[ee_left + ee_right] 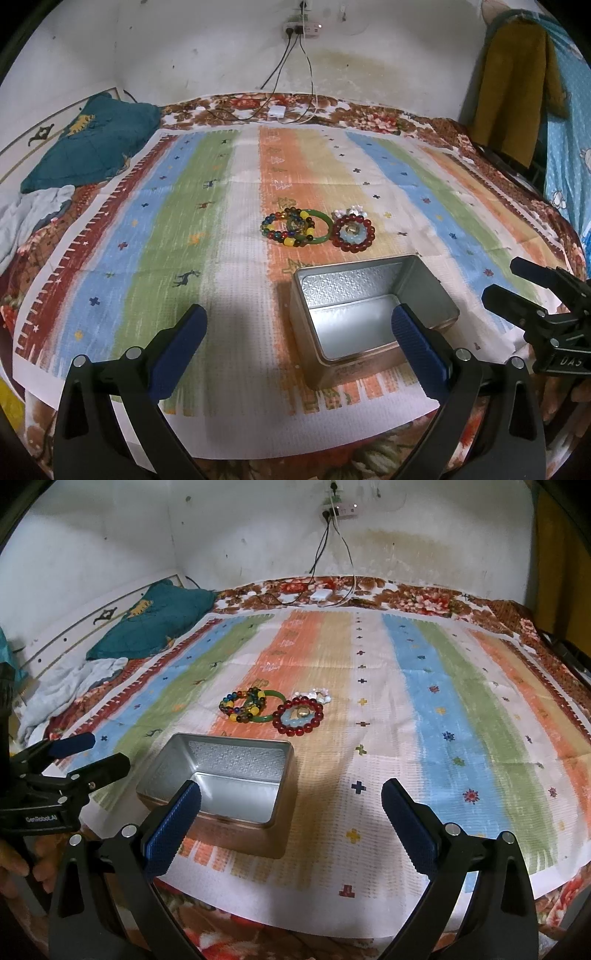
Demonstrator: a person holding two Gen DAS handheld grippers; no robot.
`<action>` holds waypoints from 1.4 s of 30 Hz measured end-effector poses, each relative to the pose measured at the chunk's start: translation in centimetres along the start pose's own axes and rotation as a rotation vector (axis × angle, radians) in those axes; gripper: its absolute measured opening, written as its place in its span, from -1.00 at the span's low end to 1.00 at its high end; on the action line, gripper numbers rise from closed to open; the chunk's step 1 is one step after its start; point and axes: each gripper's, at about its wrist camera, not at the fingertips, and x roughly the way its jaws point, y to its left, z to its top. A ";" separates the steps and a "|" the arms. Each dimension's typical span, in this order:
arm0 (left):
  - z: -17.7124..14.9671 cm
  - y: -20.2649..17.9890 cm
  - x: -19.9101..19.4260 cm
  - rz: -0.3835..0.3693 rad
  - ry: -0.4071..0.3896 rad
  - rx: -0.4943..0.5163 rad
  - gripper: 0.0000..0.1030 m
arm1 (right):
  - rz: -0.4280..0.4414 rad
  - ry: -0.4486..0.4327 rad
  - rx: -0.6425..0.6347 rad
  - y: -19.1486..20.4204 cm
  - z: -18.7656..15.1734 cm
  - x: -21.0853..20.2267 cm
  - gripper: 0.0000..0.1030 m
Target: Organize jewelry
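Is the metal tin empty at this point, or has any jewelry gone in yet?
Empty. The metal tin shows only bare floor in both views; the bracelets lie on the striped cloth beyond it.

Two fisheye views look forward and down across a bed toward the far wall. The left wrist view sits low, with the open metal tin (373,314) close on its right. The right wrist view has the tin (221,786) close on its left. Both share the striped cloth (184,229) and bracelets (273,710).

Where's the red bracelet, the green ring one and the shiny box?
red bracelet (354,248), left wrist view, on its near beads.
green bangle (327,222), left wrist view, on its right rim.
tin box (236,757), right wrist view, on its far inner wall.
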 end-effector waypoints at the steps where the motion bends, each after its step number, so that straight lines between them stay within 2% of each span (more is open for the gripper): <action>1: 0.2 0.1 -0.1 0.000 0.001 0.000 0.89 | 0.000 0.000 0.001 0.0 0.1 0.1 0.93; 6: 0.5 0.0 0.4 0.009 0.007 0.003 0.89 | -0.002 -0.002 -0.003 -0.1 0.1 0.2 0.93; 10: 0.9 0.1 1.0 0.033 0.018 0.010 0.89 | -0.014 -0.002 -0.011 -0.2 1.5 0.9 0.93; 17: 2.9 1.2 3.8 0.044 0.065 -0.034 0.89 | -0.005 0.032 -0.009 -0.2 3.5 2.9 0.93; 24: 4.2 2.4 5.4 0.050 0.082 -0.054 0.89 | 0.011 0.056 0.036 -1.1 5.0 4.6 0.93; 27: 4.6 2.9 6.1 0.069 0.092 -0.068 0.89 | 0.050 0.084 0.079 -2.1 5.6 5.4 0.93; 30: 5.2 3.9 7.0 0.052 0.109 -0.101 0.89 | 0.062 0.097 0.120 -3.0 6.2 6.1 0.93; 42: 6.8 4.5 9.5 0.040 0.130 -0.080 0.89 | 0.009 0.174 0.068 -3.3 7.4 9.1 0.93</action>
